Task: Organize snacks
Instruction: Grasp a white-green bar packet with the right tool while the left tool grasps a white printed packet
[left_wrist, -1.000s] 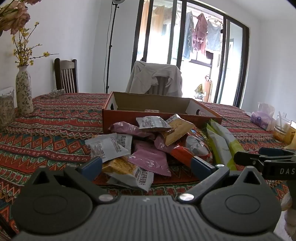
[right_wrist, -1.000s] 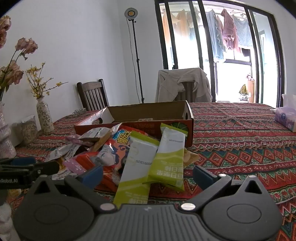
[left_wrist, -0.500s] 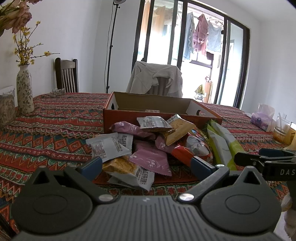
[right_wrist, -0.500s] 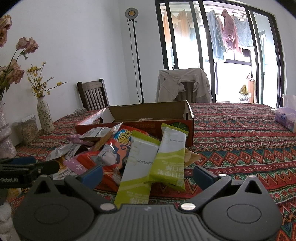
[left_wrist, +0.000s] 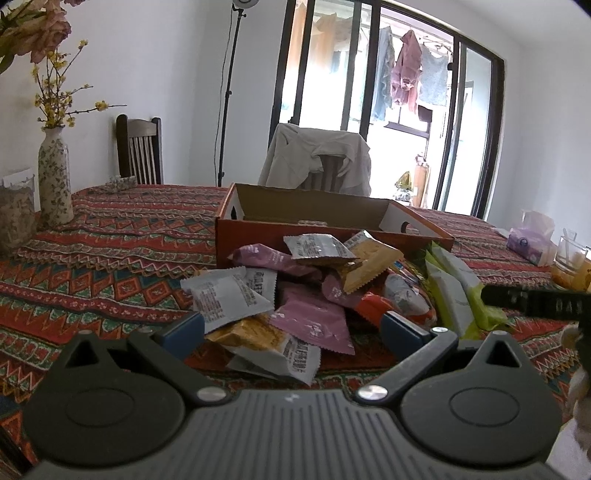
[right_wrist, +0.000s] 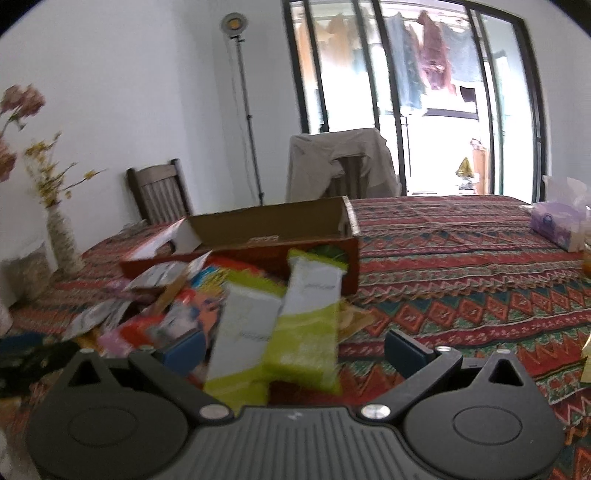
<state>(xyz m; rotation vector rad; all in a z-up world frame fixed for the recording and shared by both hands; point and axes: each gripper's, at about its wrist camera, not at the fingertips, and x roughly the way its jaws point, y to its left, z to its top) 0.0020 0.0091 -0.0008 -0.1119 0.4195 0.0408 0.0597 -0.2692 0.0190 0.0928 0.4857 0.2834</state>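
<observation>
A pile of snack packets (left_wrist: 295, 288) lies on the patterned tablecloth in front of an open orange cardboard box (left_wrist: 325, 221). The pile holds pink, white, yellow and red packets and two green-and-white bars (right_wrist: 295, 321). My left gripper (left_wrist: 291, 332) is open and empty, low over the near edge of the pile. My right gripper (right_wrist: 295, 350) is open and empty, just short of the green-and-white bars. The box also shows in the right wrist view (right_wrist: 258, 236). The right gripper shows at the right edge of the left wrist view (left_wrist: 535, 301).
A flowered vase (left_wrist: 55, 177) and a jar (left_wrist: 14, 218) stand at the far left. A tissue pack (left_wrist: 528, 240) and a glass (left_wrist: 570, 254) stand at the right. Chairs (left_wrist: 317, 162) stand behind the table.
My right gripper has moved forward and a little right toward the green-and-white bars; its view is blurred. My left gripper has barely moved.
</observation>
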